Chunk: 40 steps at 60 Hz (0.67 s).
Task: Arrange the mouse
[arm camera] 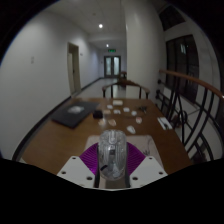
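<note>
A translucent grey mouse [112,157] sits upright between my gripper's [112,163] two fingers, held above the wooden table [60,135]. The purple pads [90,158] press against both of its sides. The mouse hides most of the gap between the fingers and the table right ahead of them.
A dark flat pad or laptop [74,115] lies on the table to the left beyond the fingers. Several small white items [118,103] lie scattered further along the table, and one [163,123] near its right edge. Chairs stand along the right side. A corridor with doors lies beyond.
</note>
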{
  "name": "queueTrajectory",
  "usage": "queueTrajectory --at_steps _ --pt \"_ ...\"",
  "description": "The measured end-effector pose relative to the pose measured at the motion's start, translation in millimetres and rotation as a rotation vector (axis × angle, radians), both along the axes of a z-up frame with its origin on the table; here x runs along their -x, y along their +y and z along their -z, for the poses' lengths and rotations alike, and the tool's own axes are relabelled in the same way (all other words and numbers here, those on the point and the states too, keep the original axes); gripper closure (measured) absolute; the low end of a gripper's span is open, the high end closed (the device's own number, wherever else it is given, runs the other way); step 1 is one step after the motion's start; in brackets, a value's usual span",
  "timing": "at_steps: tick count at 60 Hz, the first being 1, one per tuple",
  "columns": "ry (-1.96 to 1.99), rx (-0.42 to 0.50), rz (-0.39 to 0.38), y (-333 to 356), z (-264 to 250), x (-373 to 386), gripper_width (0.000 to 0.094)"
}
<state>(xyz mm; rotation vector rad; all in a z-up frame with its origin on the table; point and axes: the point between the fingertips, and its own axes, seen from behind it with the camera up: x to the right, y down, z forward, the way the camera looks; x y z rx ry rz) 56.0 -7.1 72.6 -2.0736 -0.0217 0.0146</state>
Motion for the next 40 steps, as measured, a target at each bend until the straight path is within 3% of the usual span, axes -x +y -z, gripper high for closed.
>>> queueTrajectory --at_steps 10,12,14,17,20,26,40 --pt "-0.059 0.119 0.026 -1.7 67.7 -28.7 0.0593" --pt "-0.07 0.153 0.021 -1.8 79.1 -30.6 0.0557" --pt "-0.081 0.204 0.008 -10.5 89.3 -29.3 0.0499" --pt "-0.06 0.176 0.001 -2.2 84.5 -28.0 0.0438" --pt "-0.038 0.217 -0.019 -7.4 89.1 -25.6 0.0382" --pt "-0.002 0.231 -0.036 -20.5 78.7 -29.4 0.0048" --pt "0.031 0.192 -0.144 -89.9 26.7 -46.8 0.0081"
